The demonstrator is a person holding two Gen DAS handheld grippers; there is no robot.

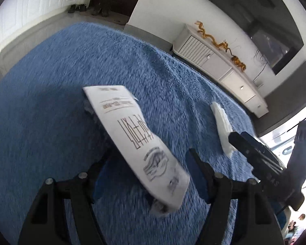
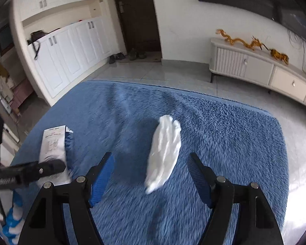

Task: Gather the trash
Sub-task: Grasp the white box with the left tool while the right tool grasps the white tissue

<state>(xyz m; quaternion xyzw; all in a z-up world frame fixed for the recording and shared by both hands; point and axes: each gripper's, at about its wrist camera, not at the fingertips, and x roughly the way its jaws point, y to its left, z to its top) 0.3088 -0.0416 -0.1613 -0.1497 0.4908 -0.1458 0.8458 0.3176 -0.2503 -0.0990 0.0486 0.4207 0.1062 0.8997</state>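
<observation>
A flat white printed wrapper (image 1: pixel 136 143) lies on the blue shaggy rug (image 1: pixel 51 112), running lengthwise between the spread fingers of my left gripper (image 1: pixel 150 155), which is open and not pressing on it. A crumpled white tissue (image 2: pixel 165 153) lies on the same rug between the blue pads of my right gripper (image 2: pixel 150 156), also open and clear of it. The tissue (image 1: pixel 222 126) shows in the left wrist view too, with a black finger (image 1: pixel 246 145) of the right gripper beside it. The wrapper (image 2: pixel 53 143) appears at the left of the right wrist view, under a black finger (image 2: pixel 51 167) of the left gripper.
The rug (image 2: pixel 224 143) lies on a pale tiled floor (image 2: pixel 173 71). A low white cabinet (image 2: pixel 255 69) with golden dragon ornaments (image 2: pixel 240 40) stands along the right wall. White cupboards (image 2: pixel 67 53), a dark door (image 2: pixel 136 16) and shoes (image 2: pixel 128 56) lie beyond.
</observation>
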